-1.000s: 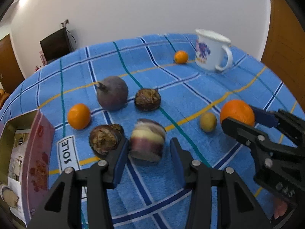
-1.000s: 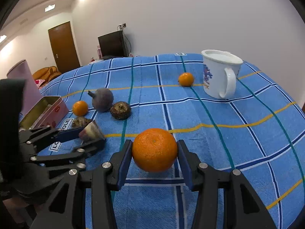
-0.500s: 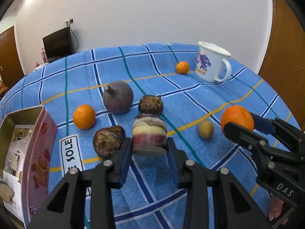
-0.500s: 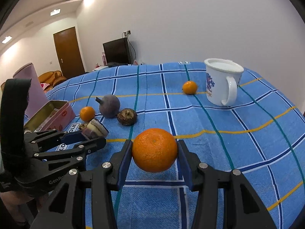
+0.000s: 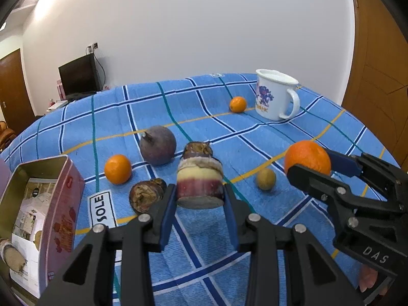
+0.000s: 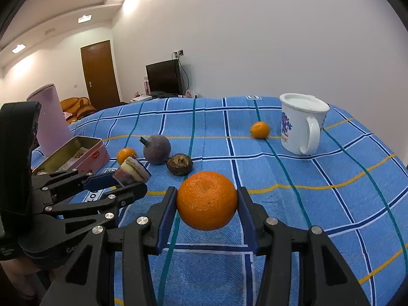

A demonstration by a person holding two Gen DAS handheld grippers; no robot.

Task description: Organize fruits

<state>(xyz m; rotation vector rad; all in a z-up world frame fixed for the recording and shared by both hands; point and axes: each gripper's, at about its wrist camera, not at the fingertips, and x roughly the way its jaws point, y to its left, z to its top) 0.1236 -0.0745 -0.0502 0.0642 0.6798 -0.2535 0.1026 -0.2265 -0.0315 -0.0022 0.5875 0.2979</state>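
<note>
My left gripper (image 5: 199,194) is shut on a cut fruit chunk (image 5: 200,187) with purple and cream layers, held a little above the blue checked cloth (image 5: 255,140). In the right wrist view the same chunk (image 6: 132,169) sits in the left gripper (image 6: 130,183) at the left. My right gripper (image 6: 207,205) is shut on a large orange (image 6: 207,200), held off the cloth; the left wrist view shows that orange (image 5: 307,156) at the right. On the cloth lie a small orange (image 5: 117,168), a dark purple round fruit (image 5: 158,144), two brown wrinkled fruits (image 5: 146,195), and a small tan fruit (image 5: 266,178).
An open pink tin box (image 5: 63,196) stands at the left edge of the table. A white mug (image 5: 274,94) and a small tangerine (image 5: 237,104) are at the far right. A tall pink container (image 6: 49,119) stands behind the tin.
The left gripper's jaws closed on the layered chunk and raised it off the cloth. The right gripper kept hold of the large orange and barely moved.
</note>
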